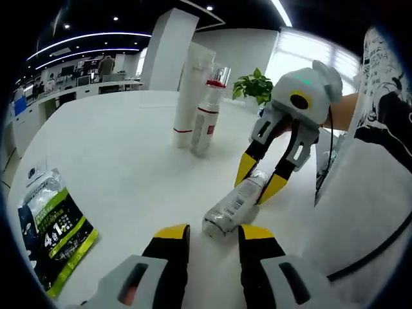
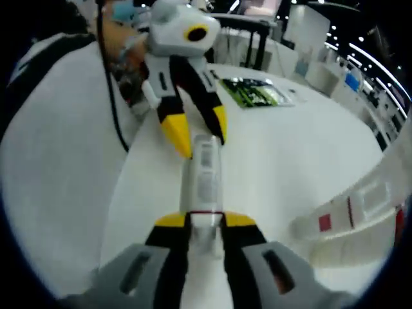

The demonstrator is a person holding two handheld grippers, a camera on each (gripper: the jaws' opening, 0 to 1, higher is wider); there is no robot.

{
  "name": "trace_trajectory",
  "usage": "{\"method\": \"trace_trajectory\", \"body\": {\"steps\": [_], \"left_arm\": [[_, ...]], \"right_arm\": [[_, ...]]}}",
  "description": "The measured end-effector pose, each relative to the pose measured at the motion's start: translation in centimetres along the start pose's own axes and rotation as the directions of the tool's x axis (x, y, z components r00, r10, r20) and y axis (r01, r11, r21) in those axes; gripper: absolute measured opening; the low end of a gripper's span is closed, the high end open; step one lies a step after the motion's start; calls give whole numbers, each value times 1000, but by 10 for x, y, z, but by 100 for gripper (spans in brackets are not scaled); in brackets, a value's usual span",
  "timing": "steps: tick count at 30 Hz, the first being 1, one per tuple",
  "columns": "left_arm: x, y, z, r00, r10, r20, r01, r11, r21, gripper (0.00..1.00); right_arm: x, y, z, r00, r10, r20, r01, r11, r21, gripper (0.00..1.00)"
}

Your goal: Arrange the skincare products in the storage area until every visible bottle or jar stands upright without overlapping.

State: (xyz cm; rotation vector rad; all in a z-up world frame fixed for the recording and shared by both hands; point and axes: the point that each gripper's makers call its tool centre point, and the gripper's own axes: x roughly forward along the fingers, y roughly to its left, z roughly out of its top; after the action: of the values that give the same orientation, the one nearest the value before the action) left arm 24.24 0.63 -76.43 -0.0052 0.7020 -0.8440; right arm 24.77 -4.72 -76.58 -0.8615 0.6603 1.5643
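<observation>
— Lay flat on the white surface [image 1: 116, 161], that clear bottle [image 1: 233, 205], not upright. Long axis ran along the surface, from just ahead of the left claw [image 1: 214, 233] away toward the right claw [image 1: 259, 183].

— Which end pointed where?

— In the left gripper view, the wide flat end faced the left claw's yellow tips; the narrower end reached up between the right claw's jaws. In the right gripper view, the same bottle [image 2: 203, 172] stretched straight ahead from the right claw [image 2: 205, 222], red band at the near end.

— And the right claw's state?

— Closed on the near end of the bottle, jaws pressed to both sides, seen from its own camera. From the left gripper view, jaws straddled the far end.

— The left one?

— Spread apart. From its own camera, sat just short of the bottle's wide end, no clear contact. In the right gripper view [image 2: 196, 137], yellow tips stood on either side of the bottle's far end; touching or not, could not tell.

— Anything already standing?

— Farther back, a tall white tube [image 1: 188, 90] upright on its cap, and touching beside it a clear spray bottle [image 1: 207, 114] with a red collar, also upright. Well apart to the left, a green and black packet [image 1: 51, 232] lay flat.
</observation>
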Motion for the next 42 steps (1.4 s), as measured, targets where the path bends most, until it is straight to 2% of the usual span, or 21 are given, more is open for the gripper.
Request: {"method": "trace_trajectory", "body": {"steps": [5, 7, 10, 18, 21, 26, 29, 36, 42], "left_arm": [[2, -4, -3, 1000, -7, -29, 10, 995, 103, 32], [3, -4, -4, 999, -1, -47, 9, 985, 174, 29], [3, -5, -7, 997, 7, -73, 11, 971, 238, 27], [4, -5, -8, 996, -7, -93, 32, 964, 263, 24], [3, -6, -11, 990, -31, -139, 72, 951, 301, 22], [3, -6, -12, 985, -38, -167, 93, 937, 336, 20], [2, -7, -14, 981, -38, -189, 104, 929, 354, 20], [-2, -9, -15, 975, -44, -220, 124, 921, 370, 20], [-3, -9, -15, 975, -44, -219, 125, 919, 373, 20]], "right_arm": [[4, 3, 4, 1000, 15, -16, -16, 999, -50, 18], [5, 3, 5, 1000, 17, -23, -19, 998, -65, 18], [6, 3, 6, 999, 20, -36, -23, 996, -82, 18], [6, 4, 5, 998, 27, -55, -32, 996, -82, 18], [6, 4, 5, 997, 32, -66, -37, 997, -74, 18], [6, 1, 4, 999, 5, -49, -6, 1000, -9, 20], [2, 0, -1, 999, -16, -33, 19, 996, 92, 22], [-9, -2, -15, 999, -42, -17, 44, 987, 155, 23], [-14, -3, -22, 998, -69, 0, 68, 979, 194, 23]]}}
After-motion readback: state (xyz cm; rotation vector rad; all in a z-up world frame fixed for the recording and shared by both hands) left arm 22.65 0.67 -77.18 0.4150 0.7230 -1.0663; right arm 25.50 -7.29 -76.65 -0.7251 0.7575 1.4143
